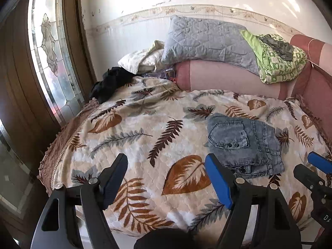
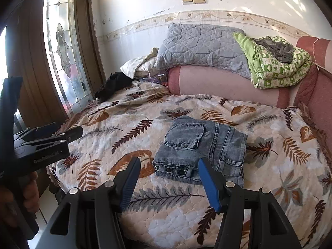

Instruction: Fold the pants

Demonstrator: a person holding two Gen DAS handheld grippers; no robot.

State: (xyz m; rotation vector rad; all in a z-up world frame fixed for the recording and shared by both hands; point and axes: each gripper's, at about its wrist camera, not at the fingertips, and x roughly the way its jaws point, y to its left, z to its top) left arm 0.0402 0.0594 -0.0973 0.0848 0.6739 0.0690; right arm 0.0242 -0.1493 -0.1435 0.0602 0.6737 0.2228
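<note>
Both grippers, left gripper (image 1: 166,178) and right gripper (image 2: 169,178), hang spread and empty over the bedspread (image 2: 186,217); folded pants (image 2: 203,145) lie just ahead of the right one, waistband nearest it.

Home bedroom, bed (image 2: 207,217) with leaf-print quilt, pillows (image 2: 197,45) and folded bedding (image 2: 276,70) at far headboard, stained-glass door (image 2: 64,51) at left

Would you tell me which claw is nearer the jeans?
Right. The right claw hovers at the jeans' near edge; the left claw is off to their left.
</note>
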